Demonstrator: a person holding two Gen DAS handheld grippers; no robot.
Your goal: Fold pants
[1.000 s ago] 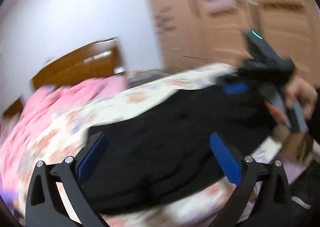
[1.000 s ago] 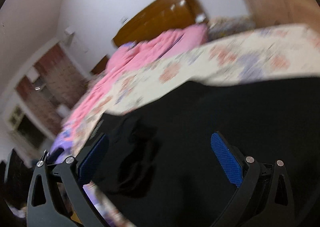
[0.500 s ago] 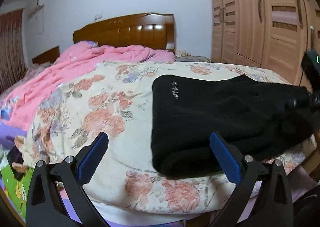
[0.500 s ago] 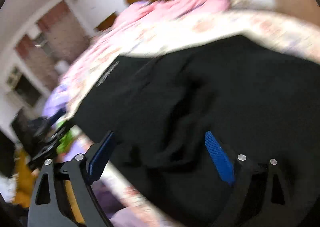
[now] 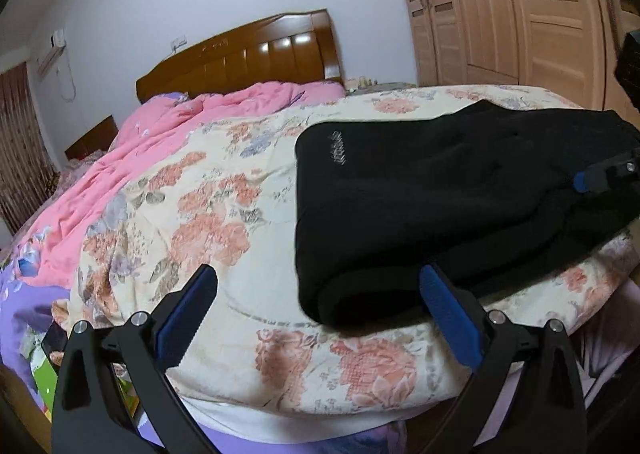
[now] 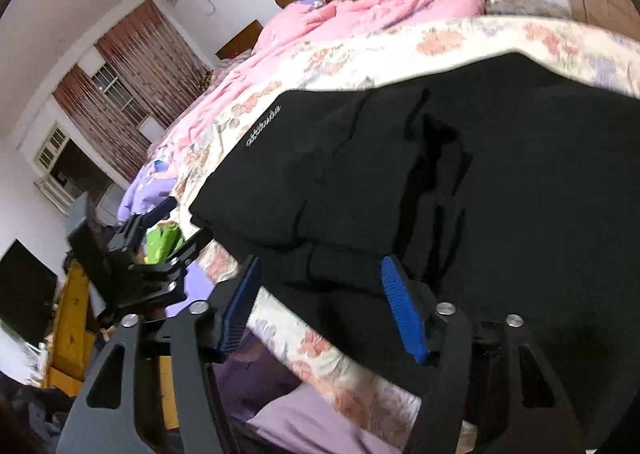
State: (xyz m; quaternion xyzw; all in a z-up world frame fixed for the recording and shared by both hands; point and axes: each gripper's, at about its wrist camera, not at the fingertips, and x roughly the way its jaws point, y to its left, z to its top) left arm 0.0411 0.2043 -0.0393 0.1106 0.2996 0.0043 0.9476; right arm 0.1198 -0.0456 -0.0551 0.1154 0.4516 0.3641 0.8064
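Getting a grip on the near edge of the black pants

On the left, the left gripper tips down over the flowery bed cover, near the pants' near-left corner; its jaws are wide open and hold nothing. The black pants lie already folded over on the right part of the bed, at its near edge. On the right, the right gripper also tips down, and its jaws have just been closing around the near edge of the pants, with cloth between them, not pinched yet. Next, I think both jaws must pinch that edge and lift it over to the far side.
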